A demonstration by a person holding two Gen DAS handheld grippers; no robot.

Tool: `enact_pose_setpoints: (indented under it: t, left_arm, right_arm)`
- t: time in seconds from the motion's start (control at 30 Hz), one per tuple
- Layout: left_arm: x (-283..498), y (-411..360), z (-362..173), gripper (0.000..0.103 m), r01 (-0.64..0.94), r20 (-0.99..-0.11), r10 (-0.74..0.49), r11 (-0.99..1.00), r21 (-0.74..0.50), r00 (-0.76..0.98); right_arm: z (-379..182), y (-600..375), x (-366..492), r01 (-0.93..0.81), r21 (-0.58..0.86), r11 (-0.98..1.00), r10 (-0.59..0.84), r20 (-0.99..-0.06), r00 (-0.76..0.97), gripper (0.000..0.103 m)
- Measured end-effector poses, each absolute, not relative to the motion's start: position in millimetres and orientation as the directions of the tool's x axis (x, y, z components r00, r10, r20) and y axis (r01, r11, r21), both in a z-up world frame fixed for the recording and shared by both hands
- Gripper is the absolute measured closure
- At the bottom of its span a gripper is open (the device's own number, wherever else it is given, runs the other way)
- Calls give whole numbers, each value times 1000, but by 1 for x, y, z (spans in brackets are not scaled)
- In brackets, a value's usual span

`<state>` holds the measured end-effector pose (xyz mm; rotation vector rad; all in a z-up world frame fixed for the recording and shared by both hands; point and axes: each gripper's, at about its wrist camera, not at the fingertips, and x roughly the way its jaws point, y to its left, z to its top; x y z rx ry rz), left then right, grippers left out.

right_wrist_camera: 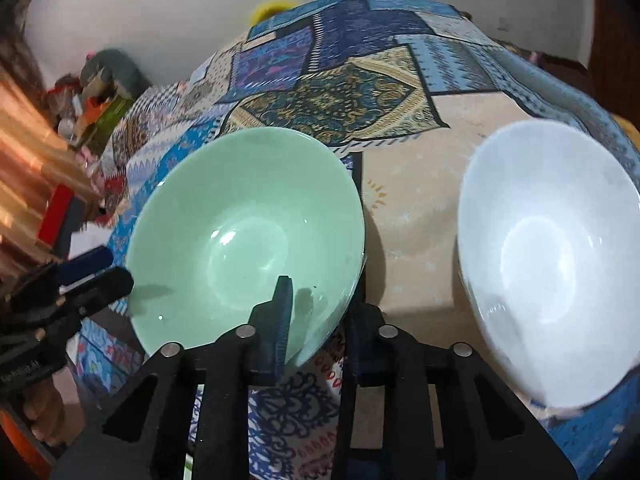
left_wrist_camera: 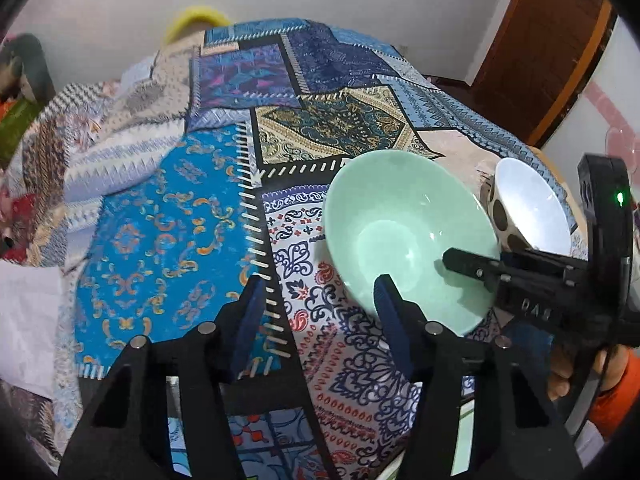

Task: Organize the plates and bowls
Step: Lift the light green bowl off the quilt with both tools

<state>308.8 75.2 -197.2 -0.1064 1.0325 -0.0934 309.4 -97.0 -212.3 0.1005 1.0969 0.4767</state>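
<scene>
Left wrist view, scene: a pale green glazed ceramic bowl point(left_wrist_camera: 404, 232) is seen at centre right on a worktop covered by a patchwork-print cloth point(left_wrist_camera: 168, 216); a white bowl with a dark-spotted outside point(left_wrist_camera: 528, 204) stands just beside it at the right.
Left wrist view, left gripper point(left_wrist_camera: 320, 312): its fingers point(left_wrist_camera: 252, 312) stand partly apart with nothing between them; the right-hand one overlaps the green bowl's near rim, and contact cannot be told.
Left wrist view, right gripper point(left_wrist_camera: 472, 266): it reaches in from the right edge, its fingers narrowed on the green bowl's rim.

Right wrist view, scene: the green bowl point(right_wrist_camera: 248, 236) fills the centre left, the white bowl point(right_wrist_camera: 548, 264) the right, well clear of each other on the cloth point(right_wrist_camera: 408, 216).
Right wrist view, right gripper point(right_wrist_camera: 316, 316): its fingers point(right_wrist_camera: 282, 316) are pinched on the green bowl's near rim, one inside, one outside.
Right wrist view, left gripper point(right_wrist_camera: 96, 274): it is seen at the left edge, beside the bowl's far-left rim.

Step in hand: the green bowl is judged as being gripped for lifting.
Next move: a firm hold and a level lift are called for, probably towards stacking with the white bowl.
Hidden or unclear: no plates are in view; the outer finger is largely masked by the bowl; clutter at the left is blurred.
</scene>
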Motion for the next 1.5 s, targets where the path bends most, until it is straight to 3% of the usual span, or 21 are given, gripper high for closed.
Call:
enact_pose_setpoints:
  t: [0.27,0.3,0.33,0.4,0.93,1.5]
  left_arm:
    - [318,74,-217,58,18,-884,-112,993,-116,454]
    - [317,74,-220,65,18,-890,-121,992,-126,440]
    - [316,74,-224,79,14,-899,-136,990,-143,415]
    - [315,76,-229,90,2,-910,-150,987,-161,388]
    - [291,62,-214,90,25,-889,-124,992,-126,440]
    - [218,61,-147,90,25,-813,-157,985,-173,560]
  right_arm:
    - [-210,-77,296,-467,271,842,442,-843,308,85]
    - [-211,-76,296,-474,269,838,443,-844,304,85]
    - [-211,-75,295,-478,268,837,443,-844,303,85]
    - [-211,-76,294,-474,272,838,446,-842,305,85]
    - [-198,-87,282,-418,319,850,470,-817,334,87]
    - [-139,-93,226,-447,329,832,520,-745,418,87]
